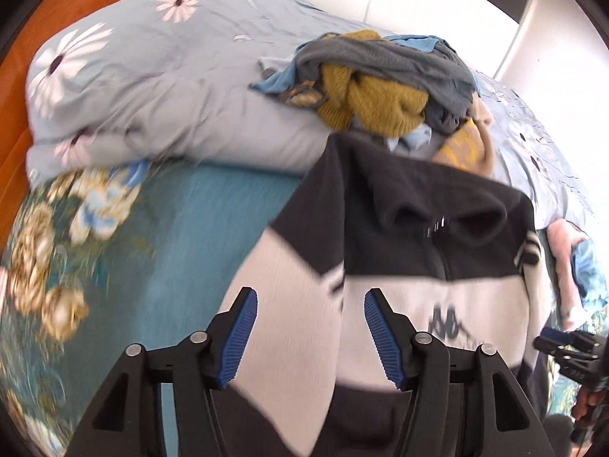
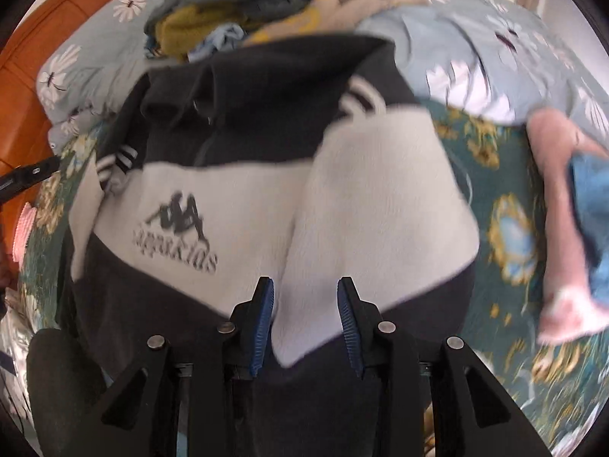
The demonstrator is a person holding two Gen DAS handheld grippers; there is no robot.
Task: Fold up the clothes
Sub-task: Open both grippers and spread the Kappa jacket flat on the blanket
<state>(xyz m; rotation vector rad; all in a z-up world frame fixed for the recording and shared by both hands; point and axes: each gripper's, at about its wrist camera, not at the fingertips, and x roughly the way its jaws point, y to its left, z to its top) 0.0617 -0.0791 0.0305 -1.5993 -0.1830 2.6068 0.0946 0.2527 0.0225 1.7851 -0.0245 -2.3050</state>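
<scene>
Both tongs are over the bed, pointing steeply down at a black-and-white fleece jacket (image 2: 236, 175) spread on the teal flowered bedspread (image 1: 125, 266). The jacket lies near the front edge of the bed, collar towards the far side, its zip running down from the neck. A dark logo shows on the white chest band, and both sleeves are folded in across the body.

The left gripper (image 1: 310, 337) has its blue-padded jaws standing well apart. The white of a folded sleeve shows in the gap, but the pads are clear of the cloth and hold nothing. The right gripper (image 2: 306, 323) is open too, more narrowly. A white sleeve edge runs down between its pads, and again nothing is pinched.

In the left wrist view, the right tool peeks in at the lower right edge, just beside the jacket's far side.

Behind the jacket, a heap of unfolded clothes (image 1: 380, 80) sits on a rumpled grey-blue daisy-print duvet (image 1: 152, 76) at the back of the bed: mustard knit, grey cloth and light blue pieces tangled together. Out towards the right edge of the bed lies a pink garment (image 2: 559, 198) with a blue piece (image 2: 593, 213) against it. An orange wooden headboard (image 1: 45, 30) shows at the left. Much of the picture is blurred.
</scene>
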